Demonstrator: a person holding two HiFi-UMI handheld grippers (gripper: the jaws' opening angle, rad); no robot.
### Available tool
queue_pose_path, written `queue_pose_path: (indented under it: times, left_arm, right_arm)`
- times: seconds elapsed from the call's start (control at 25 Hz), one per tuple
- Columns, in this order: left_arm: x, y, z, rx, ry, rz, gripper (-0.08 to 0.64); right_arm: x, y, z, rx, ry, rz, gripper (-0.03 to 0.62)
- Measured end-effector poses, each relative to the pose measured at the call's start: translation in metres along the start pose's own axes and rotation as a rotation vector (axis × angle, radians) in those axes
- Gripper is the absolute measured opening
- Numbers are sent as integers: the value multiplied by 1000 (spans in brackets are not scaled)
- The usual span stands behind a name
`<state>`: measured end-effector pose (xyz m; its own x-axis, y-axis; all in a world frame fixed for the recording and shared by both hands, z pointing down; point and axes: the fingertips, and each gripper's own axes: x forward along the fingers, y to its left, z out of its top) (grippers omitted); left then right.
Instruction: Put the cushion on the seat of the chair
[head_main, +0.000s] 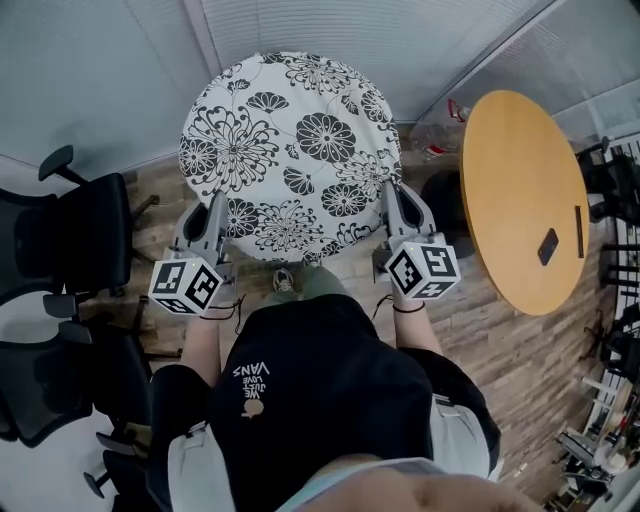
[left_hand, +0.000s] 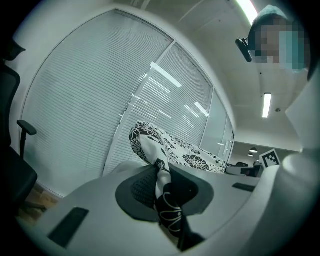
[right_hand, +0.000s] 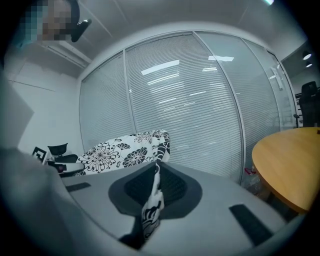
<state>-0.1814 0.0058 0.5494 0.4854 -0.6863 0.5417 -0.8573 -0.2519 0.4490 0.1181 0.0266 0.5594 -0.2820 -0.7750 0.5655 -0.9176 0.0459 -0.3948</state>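
Open room: wood-plank floor (head_main: 480, 330) shows below and ahead of both grippers. Bounded beyond by blind-covered glass wall (head_main: 120, 70). To the left of the left gripper (head_main: 214, 215): black office chair with armrests (head_main: 75, 235), near but apart. To the right of the right gripper (head_main: 397, 205): rim of round light-wood tabletop (head_main: 515, 190), apart, with a small dark flat object (head_main: 548, 246) lying on it.

Round black-and-white floral fabric cushion (head_main: 290, 150): held up off the floor, spanning between the two grippers and reaching forward from them, patterned face turned up. Not on the chair seat.

Left gripper: clamped on near-left edge of cushion, fabric bunched into a fold between the dark ribbed pads (left_hand: 141, 187).

Right gripper: jaws almost together, clenched on a thin fold of the near-right edge, fabric hanging down past the pads (right_hand: 172, 187).
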Motion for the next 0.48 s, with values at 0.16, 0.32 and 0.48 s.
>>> queue_pose_path:
  times: [0.16, 0.32, 0.48]
  left_arm:
    - [1, 2, -2, -7, 1, 11, 51]
    - [0, -1, -1, -4, 1, 25, 51]
    - [-1, -3, -2, 0, 1, 37, 51]
  right_arm:
    - [4, -2, -1, -7, 10, 4, 23]
    - [5, -4, 0, -9, 15, 16, 23]
    - [6, -7, -1, -10, 16, 21, 23]
